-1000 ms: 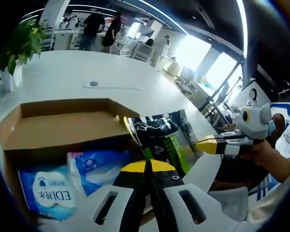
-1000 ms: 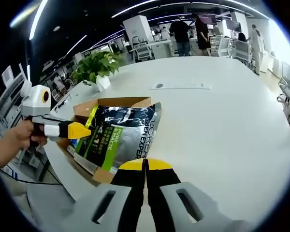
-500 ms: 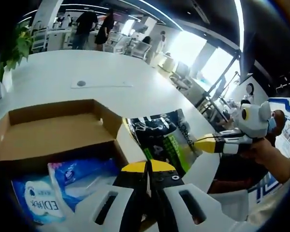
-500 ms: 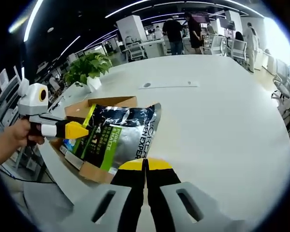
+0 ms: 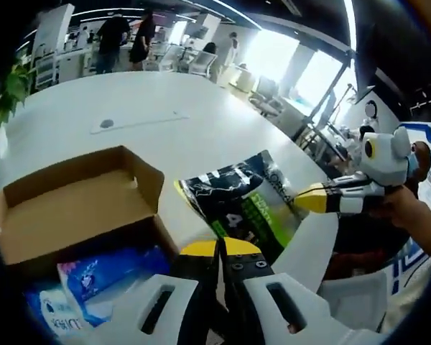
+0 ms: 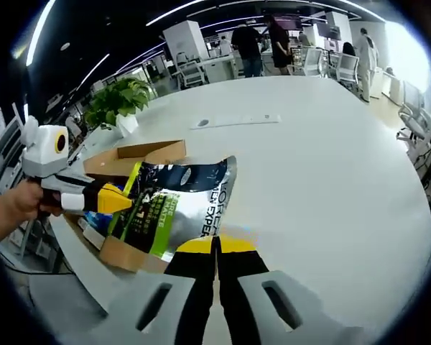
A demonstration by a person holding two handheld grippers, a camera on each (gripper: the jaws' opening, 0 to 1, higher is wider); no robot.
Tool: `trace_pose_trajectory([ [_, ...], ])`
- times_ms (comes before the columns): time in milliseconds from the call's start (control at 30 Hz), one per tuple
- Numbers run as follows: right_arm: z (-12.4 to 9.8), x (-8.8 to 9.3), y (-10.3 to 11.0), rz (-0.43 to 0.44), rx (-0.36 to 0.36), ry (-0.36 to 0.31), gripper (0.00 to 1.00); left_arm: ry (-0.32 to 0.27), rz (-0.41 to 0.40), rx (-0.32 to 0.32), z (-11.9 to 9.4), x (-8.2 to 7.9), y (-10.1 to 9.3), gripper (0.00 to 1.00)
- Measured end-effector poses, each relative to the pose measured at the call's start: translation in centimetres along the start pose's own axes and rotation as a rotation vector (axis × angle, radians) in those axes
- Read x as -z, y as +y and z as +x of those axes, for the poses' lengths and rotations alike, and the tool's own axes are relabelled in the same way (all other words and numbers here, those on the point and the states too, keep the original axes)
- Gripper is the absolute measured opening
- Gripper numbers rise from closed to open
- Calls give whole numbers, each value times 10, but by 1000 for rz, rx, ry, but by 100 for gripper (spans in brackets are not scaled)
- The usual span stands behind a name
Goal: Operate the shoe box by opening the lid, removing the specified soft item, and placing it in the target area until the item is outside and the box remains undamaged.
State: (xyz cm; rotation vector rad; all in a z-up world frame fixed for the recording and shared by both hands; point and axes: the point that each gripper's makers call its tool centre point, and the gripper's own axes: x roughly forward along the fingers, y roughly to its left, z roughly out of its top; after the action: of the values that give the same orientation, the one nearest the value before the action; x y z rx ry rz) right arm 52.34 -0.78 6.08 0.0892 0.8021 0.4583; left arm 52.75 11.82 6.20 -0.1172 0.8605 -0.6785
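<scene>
My left gripper (image 5: 220, 248) has its yellow-tipped jaws pressed together. My right gripper (image 6: 216, 246) is likewise clamped tight, and a hand (image 5: 409, 215) grips its handle at the right of the left gripper view.

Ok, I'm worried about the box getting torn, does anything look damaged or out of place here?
No damage shows. The cardboard box sits open on the white table, walls straight, blue tissue packs inside. The one odd thing is the black-and-green pouch, held up over the box edge between the left claw and right claw.
</scene>
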Motion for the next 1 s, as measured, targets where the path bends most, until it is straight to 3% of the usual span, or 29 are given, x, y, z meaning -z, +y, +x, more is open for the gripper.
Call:
trace_pose_trajectory([
  [100, 3, 1, -2, -10, 6, 7, 0, 32, 59, -16, 5, 0, 2, 0],
  [367, 10, 1, -9, -33, 18, 23, 0, 138, 311, -69, 21, 3, 6, 0],
  [567, 18, 3, -17, -41, 16, 54, 0, 252, 440, -54, 34, 14, 6, 0],
  [1000, 41, 9, -24, -75, 30, 110, 0, 389, 566, -80, 55, 25, 16, 0],
])
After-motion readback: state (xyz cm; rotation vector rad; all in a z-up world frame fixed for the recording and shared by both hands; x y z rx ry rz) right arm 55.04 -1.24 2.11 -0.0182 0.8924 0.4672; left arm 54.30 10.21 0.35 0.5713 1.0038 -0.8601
